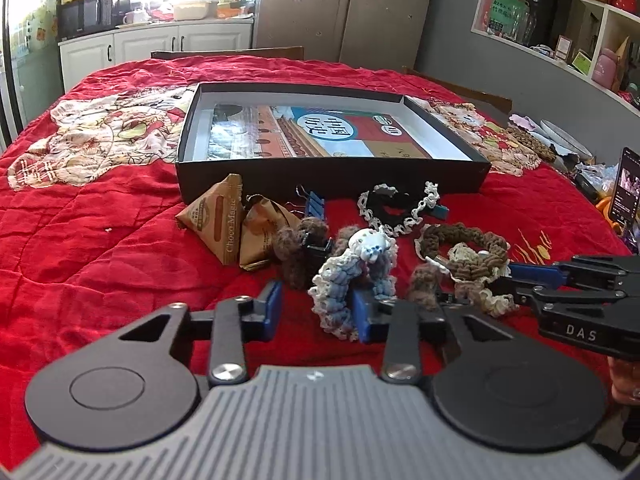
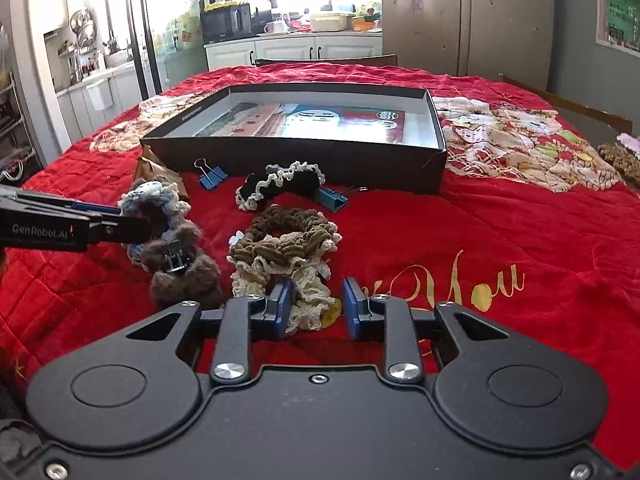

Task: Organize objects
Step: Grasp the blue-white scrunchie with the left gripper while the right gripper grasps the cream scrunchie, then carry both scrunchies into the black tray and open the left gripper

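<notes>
Blue-padded fingers of the left gripper (image 1: 318, 310) stand spread apart, low over the red quilted cloth (image 1: 100, 248), with a blue-and-white crocheted scrunchie (image 1: 352, 280) standing between them and leaning against the right-hand pad (image 1: 362, 314); nothing is pinched. Just ahead and a little left of it lies a fuzzy brown scrunchie (image 1: 296, 252) with a black binder clip (image 1: 316, 246) on it, and further left sit two triangular brown snack packets (image 1: 224, 220).

The right gripper (image 2: 316, 312) also has its fingers spread. A brown-and-cream crocheted scrunchie (image 2: 284, 256) lies directly in front, its cream frill reaching in beside the left pad (image 2: 282, 308), not gripped. Beyond it lies a black scrunchie with white trim (image 2: 280, 186), a teal binder clip (image 2: 332, 199) touching its right end, and a blue binder clip (image 2: 211, 178) off to the left.

Farthest out from both grippers sits an open black box (image 2: 320, 160) with a book (image 2: 320, 120) flat inside. To the far right of the left gripper a phone (image 1: 626, 188) stands propped upright.
</notes>
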Demonstrator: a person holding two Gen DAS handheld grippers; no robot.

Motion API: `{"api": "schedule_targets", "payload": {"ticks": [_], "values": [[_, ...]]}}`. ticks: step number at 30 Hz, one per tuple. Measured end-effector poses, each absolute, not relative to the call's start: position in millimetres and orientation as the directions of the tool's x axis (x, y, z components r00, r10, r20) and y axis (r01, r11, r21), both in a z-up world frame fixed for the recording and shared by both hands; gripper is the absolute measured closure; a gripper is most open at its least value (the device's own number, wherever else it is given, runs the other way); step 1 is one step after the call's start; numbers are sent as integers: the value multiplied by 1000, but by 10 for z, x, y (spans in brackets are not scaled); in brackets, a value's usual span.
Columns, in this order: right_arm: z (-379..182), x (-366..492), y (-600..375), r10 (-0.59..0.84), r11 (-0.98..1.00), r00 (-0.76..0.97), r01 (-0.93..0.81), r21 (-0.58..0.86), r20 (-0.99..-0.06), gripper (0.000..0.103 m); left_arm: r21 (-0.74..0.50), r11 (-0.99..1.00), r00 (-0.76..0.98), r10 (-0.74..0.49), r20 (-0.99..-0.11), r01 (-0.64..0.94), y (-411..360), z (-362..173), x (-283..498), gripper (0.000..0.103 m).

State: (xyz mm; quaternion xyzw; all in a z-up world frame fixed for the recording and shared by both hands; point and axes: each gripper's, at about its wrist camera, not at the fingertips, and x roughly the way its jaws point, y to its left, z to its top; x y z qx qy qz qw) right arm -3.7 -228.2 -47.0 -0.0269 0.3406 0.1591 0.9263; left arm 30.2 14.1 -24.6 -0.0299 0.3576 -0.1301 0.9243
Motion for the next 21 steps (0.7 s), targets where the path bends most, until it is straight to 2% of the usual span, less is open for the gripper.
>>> {"api": "schedule_targets", "payload": {"ticks": [2, 3, 6, 15, 21], "values": [[-463, -51, -2275, 270, 948, 718, -316, 46, -642, 78, -171, 960, 703, -280, -654, 223, 152, -252, 310, 75], [-462, -56, -2274, 270, 947, 718, -319, 42, -641, 82, -179, 958, 699, -285, -656, 223, 155, -254, 314, 80], [-456, -65, -2287, 284, 942, 711, -330, 51, -643, 89, -177, 958, 699, -286, -655, 226, 148, -251, 307, 84], [-370, -134, -2334, 276, 943, 726, -331, 32, -630, 92, -176, 954, 719, -300, -627, 244, 161, -140, 224, 88], [-179, -226, -2432, 281, 946, 758, -322, 36, -588, 92, -169, 950, 738, -312, -598, 264, 137, -8, 160, 88]]}}
